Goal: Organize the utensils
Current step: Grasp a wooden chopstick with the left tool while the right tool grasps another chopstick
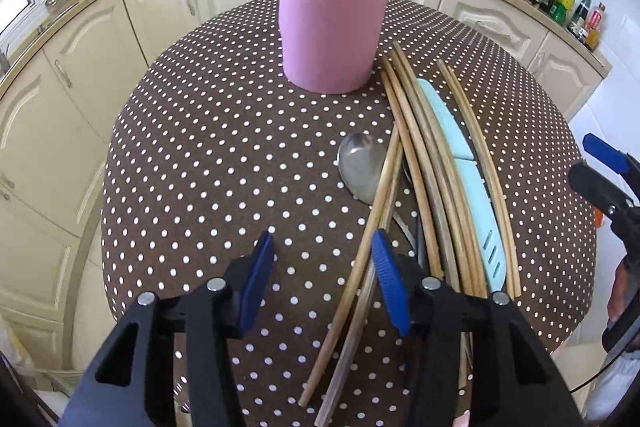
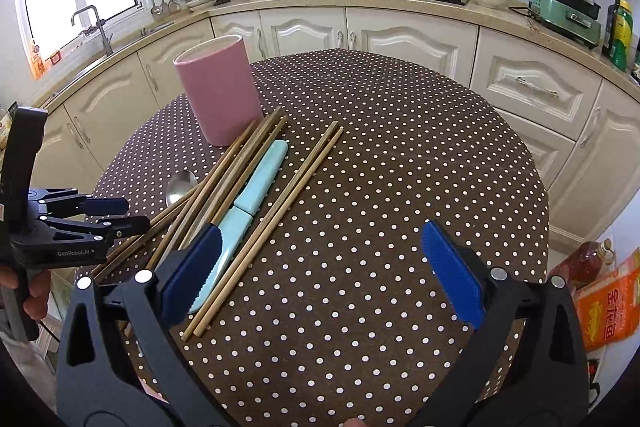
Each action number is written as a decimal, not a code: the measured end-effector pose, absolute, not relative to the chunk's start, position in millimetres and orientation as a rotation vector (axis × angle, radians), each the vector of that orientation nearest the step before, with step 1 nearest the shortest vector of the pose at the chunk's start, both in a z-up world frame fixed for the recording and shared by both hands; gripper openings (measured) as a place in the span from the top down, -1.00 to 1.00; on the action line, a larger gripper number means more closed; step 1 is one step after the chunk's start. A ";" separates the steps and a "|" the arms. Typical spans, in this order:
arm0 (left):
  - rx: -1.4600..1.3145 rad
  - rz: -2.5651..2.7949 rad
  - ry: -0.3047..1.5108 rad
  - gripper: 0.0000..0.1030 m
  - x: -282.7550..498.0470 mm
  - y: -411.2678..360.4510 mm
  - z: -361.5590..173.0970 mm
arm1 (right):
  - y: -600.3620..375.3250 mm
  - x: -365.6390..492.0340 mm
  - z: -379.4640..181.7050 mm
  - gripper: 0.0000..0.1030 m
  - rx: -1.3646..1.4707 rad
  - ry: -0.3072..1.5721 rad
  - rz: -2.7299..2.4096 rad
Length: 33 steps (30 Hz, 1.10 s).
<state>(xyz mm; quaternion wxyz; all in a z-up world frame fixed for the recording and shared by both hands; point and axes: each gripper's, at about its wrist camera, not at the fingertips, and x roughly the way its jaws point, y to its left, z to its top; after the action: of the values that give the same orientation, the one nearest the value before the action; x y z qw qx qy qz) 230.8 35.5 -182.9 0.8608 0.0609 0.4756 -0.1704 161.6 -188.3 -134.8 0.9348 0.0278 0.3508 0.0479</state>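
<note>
chopsticks (image 2: 256, 167) beside pink holder (image 2: 218, 93) (both grippers' fingers (image 1: 260, 267) apart)

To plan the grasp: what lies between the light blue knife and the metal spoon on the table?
Several wooden chopsticks lie between the light blue knife and the metal spoon, some crossing over the spoon; the right wrist view shows this.

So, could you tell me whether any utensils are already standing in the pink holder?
No, the pink holder shows nothing above its rim.
</note>
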 end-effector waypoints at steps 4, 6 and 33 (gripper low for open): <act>0.185 -0.359 1.005 0.02 233.9 28.8 -180.0 | -186.5 172.4 -137.9 -0.89 0.051 0.746 0.113; 0.222 -0.352 1.005 0.02 238.4 22.9 -178.5 | -186.2 179.6 -140.0 -0.89 0.044 0.764 0.116; -0.196 -0.280 0.930 0.91 214.3 61.5 -184.4 | -172.4 275.0 -161.6 0.12 0.054 1.077 0.148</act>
<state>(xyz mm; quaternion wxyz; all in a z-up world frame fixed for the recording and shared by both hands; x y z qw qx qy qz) 214.3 61.5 -184.4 0.8798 -0.0940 0.4462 -0.1342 275.0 -172.4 -161.6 0.8555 0.0256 0.5123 0.0705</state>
